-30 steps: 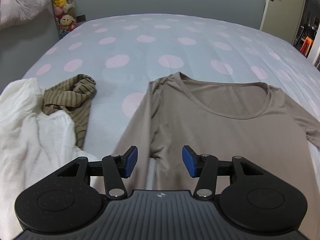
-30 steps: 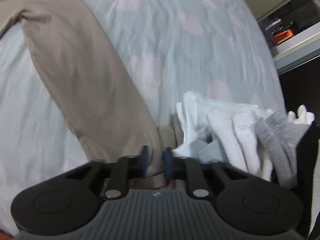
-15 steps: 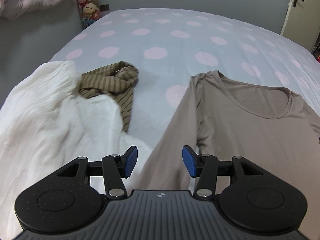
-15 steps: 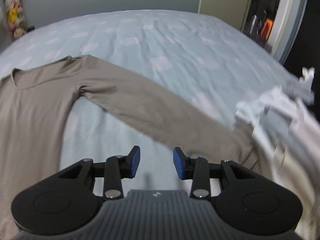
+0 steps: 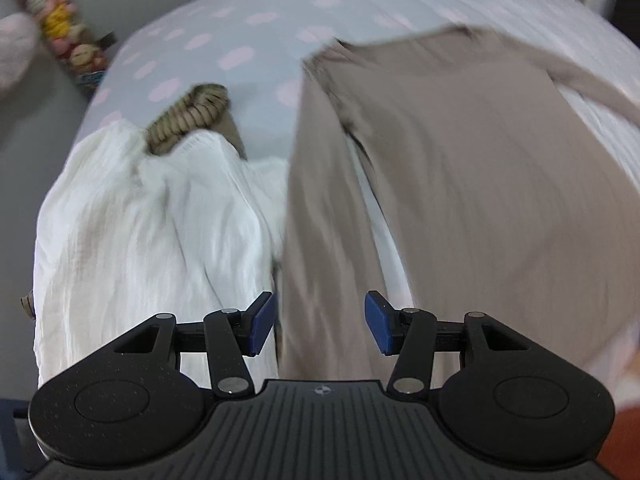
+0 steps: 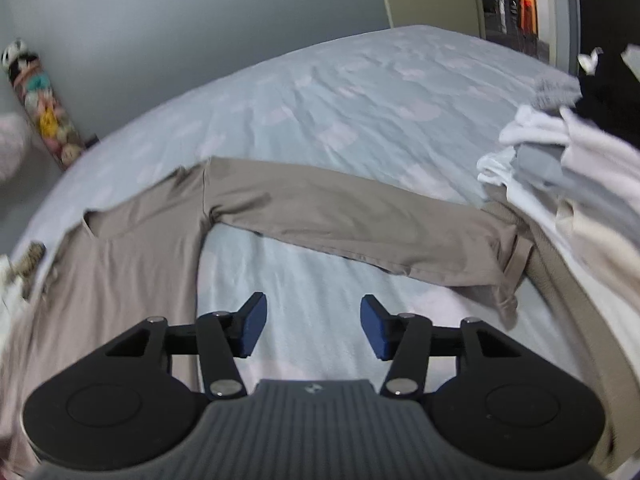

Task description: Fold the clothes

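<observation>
A taupe long-sleeved top [image 6: 340, 220] lies spread on the spotted bed [image 6: 360, 92], one sleeve reaching toward four o'clock, ready for folding, as the left gripper [image 5: 320, 326] hovers open and empty and the right gripper's [image 6: 314, 328] jaws, just widened, hold nothing.

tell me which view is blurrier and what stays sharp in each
Left wrist view is blurrier: the taupe long-sleeve shirt and white garment smear. Right wrist view is softer mainly at its edges. In both, the hand-held gripper stays crisp.
</observation>
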Tool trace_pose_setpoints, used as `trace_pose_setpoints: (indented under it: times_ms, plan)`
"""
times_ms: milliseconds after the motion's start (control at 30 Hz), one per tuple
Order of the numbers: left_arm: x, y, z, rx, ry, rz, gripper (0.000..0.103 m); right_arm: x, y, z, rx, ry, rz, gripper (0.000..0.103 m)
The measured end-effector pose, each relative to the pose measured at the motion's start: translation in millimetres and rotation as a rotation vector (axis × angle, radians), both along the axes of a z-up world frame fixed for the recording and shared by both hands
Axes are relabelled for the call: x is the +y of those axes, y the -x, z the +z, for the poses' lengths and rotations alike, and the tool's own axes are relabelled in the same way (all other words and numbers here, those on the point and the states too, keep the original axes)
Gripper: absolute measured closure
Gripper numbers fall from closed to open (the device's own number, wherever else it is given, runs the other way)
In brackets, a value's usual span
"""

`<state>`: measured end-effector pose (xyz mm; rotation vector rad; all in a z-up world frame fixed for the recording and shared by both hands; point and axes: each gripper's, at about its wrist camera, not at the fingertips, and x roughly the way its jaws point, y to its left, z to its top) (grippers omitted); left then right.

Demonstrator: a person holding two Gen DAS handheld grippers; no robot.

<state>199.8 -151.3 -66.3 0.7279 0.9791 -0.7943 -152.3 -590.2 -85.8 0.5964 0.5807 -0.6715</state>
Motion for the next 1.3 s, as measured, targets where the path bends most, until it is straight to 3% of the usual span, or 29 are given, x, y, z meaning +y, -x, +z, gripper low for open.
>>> trace_pose_setpoints:
  times_ms: [167,300,467,600,633,667,700,767,900,1033,1300]
  plan:
    - [6.4,11.4,-31.3,0.149,-0.104,-0.068,0.053,-5.2,14.6,1.7,-0.091,-0.02,-0.068,0.048]
    - [-3.5,12.8,-65.1,0.247,-0.198,-0.088,0.053,-3.5,12.5,3.7,-0.092,-0.001,-0.066,0.048]
    - [-14.8,13.8,-90.7,0.269,-0.293,-0.089,0.053,-3.3,13.4,3.5,-0.091,0.007,-0.054,0.048]
    - [-17.9,15.3,-98.5,0.252,-0.31,-0.052,0.053,-5.8,15.3,1.7,-0.103,-0.007,-0.054,0.048]
    - [-18.6,15.7,-100.3,0.247,-0.314,-0.043,0.056,-5.9,14.6,1.5,-0.1,-0.007,-0.051,0.048]
    - [-18.2,14.7,-99.2,0.24,-0.31,-0.024,0.066,-5.9,13.9,1.3,-0.096,-0.008,-0.047,0.048]
    - [-17.5,13.3,-97.4,0.231,-0.303,-0.001,0.083,-5.6,13.1,1.3,-0.093,-0.007,-0.042,0.048]
    - [-13.2,7.8,-87.8,0.219,-0.27,0.047,0.101,-5.8,12.4,1.6,-0.092,-0.008,-0.036,0.048]
    - [2.0,-5.8,-48.9,0.188,-0.138,0.135,0.101,-6.9,12.5,1.5,-0.096,-0.016,-0.035,0.048]
    - [21.9,-29.0,9.9,0.121,0.027,0.243,0.102,-7.3,11.3,1.1,-0.09,-0.02,-0.03,0.048]
    - [35.1,-103.5,110.2,0.033,0.28,0.457,0.102,-5.5,4.6,-0.1,-0.052,-0.016,-0.011,0.049]
